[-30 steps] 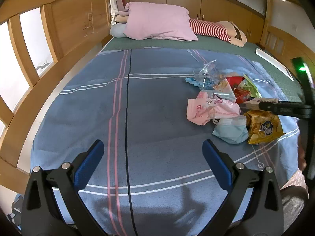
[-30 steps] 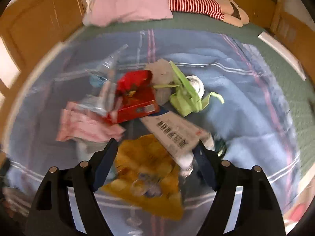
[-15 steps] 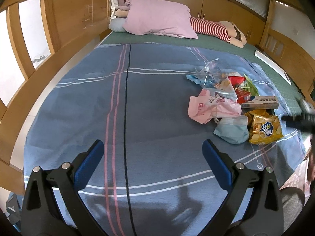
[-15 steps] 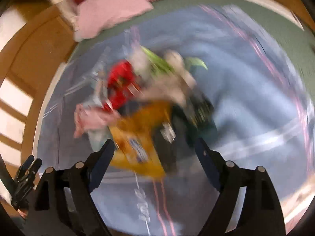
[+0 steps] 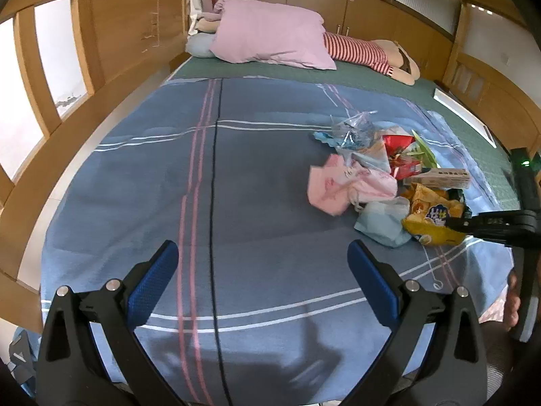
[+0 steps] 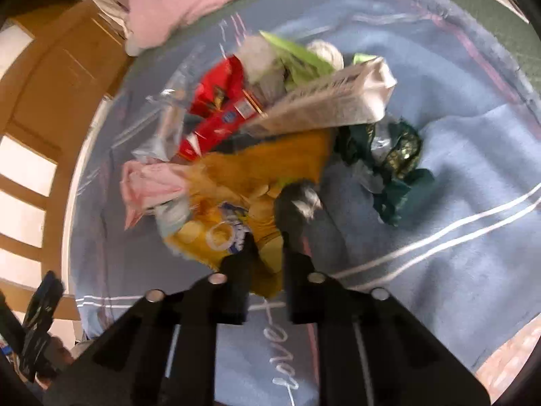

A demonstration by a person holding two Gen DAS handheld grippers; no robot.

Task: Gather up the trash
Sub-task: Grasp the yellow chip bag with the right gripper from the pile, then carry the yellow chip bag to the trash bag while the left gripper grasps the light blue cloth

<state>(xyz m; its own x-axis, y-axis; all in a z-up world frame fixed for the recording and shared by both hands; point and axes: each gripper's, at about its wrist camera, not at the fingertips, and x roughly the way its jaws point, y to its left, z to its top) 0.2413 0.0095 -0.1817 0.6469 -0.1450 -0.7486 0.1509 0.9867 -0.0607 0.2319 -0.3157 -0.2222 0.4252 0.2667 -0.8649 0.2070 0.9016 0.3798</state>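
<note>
A heap of trash lies on the blue striped bedspread (image 5: 257, 182). It holds a yellow chip bag (image 5: 431, 218), a pink bag (image 5: 333, 186), a pale blue mask (image 5: 382, 225), a red wrapper (image 5: 400, 155), a white carton (image 5: 439, 177) and clear plastic (image 5: 353, 132). My right gripper (image 6: 267, 240) is shut on the near edge of the yellow chip bag (image 6: 236, 209); it also shows in the left wrist view (image 5: 454, 225). My left gripper (image 5: 262, 280) is open and empty above the bare spread, left of the heap.
A dark green wrapper (image 6: 392, 159) lies right of the chip bag. A pink pillow (image 5: 270, 42) and a striped soft toy (image 5: 365, 55) lie at the bed's head. A wooden frame (image 5: 111, 94) runs along the left. The bed's near edge drops to floor (image 6: 507, 355).
My right gripper has swung down onto the heap and closed on the yellow chip bag. My left gripper has stayed open and nearly still.
</note>
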